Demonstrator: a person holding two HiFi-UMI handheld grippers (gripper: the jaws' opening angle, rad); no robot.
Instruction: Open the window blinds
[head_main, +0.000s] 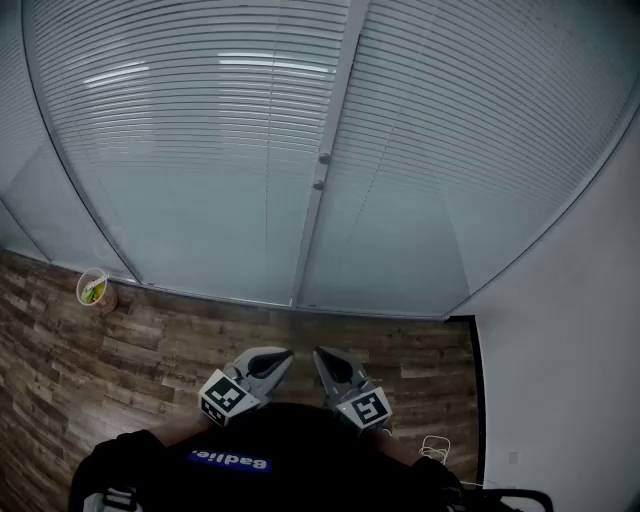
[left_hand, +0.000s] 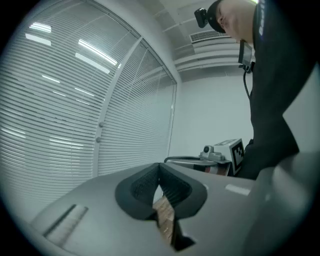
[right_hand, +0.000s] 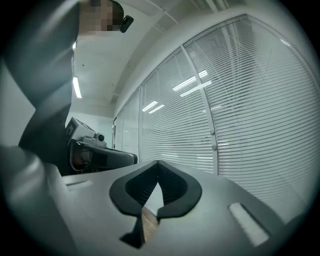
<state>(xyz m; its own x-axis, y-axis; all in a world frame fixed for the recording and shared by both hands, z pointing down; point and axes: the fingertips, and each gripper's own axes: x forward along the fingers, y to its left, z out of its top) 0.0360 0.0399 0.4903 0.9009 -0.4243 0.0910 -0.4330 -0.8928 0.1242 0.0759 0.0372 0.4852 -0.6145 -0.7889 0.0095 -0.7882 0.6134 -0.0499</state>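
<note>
The window blinds (head_main: 200, 150) run past the head view's top and side edges. The person's dark top (head_main: 270, 460) covers the rear of the left gripper (head_main: 287, 353) and the right gripper (head_main: 319, 353). The contents of the small cup (head_main: 93, 289) are too small to tell, as are the two knobs (head_main: 323, 158) on the window post (head_main: 305, 240).

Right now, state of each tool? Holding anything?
Left tool: closed, nothing between its jaws.
Right tool: closed, nothing between its jaws.
</note>
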